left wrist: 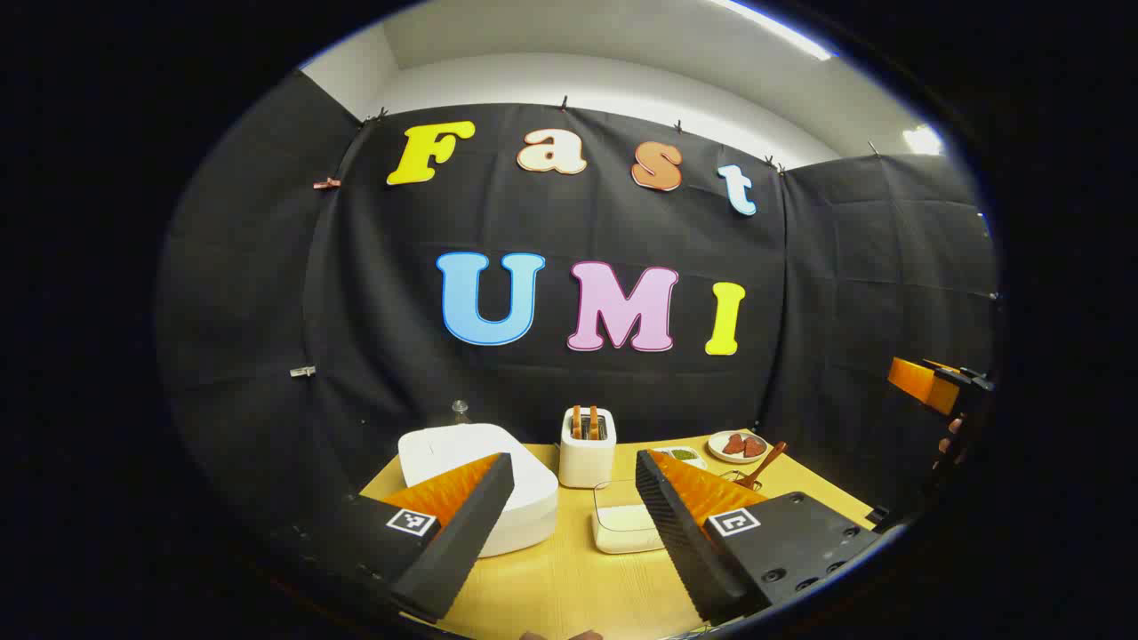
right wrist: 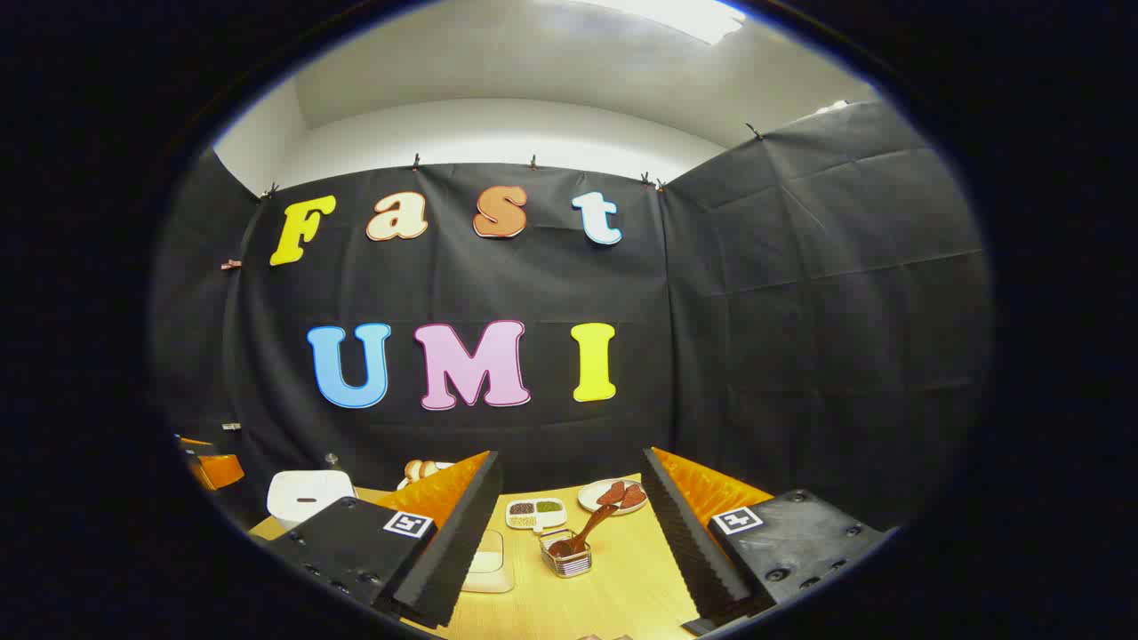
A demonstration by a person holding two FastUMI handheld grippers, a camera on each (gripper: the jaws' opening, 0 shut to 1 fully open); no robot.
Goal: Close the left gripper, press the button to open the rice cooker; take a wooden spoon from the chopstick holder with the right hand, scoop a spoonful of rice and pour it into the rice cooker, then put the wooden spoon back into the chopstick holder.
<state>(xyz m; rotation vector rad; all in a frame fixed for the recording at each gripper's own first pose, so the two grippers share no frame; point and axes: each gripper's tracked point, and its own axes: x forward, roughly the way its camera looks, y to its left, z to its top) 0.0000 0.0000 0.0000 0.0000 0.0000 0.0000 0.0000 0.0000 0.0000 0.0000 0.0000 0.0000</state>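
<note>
The white rice cooker (left wrist: pixel 476 480) sits with its lid down on the wooden table (left wrist: pixel 569 587), behind my left gripper's left finger; in the right gripper view the rice cooker (right wrist: pixel 307 493) is far left. My left gripper (left wrist: pixel 573 462) is open and holds nothing. A wooden spoon (right wrist: pixel 594 526) leans in a small clear holder (right wrist: pixel 567 556) straight ahead of my open, empty right gripper (right wrist: pixel 569 458). From the left gripper view the spoon (left wrist: pixel 766 462) is at the right. A clear container of rice (left wrist: pixel 625 526) lies between cooker and holder; the rice container (right wrist: pixel 487 560) is partly hidden by a finger.
A white toaster (left wrist: pixel 588 444) with bread slices stands at the back. A plate of red pieces (right wrist: pixel 613 495) and a divided dish of grains (right wrist: pixel 536 513) sit behind the holder. The other gripper (left wrist: pixel 933 382), held by a hand, hangs off the table's right side.
</note>
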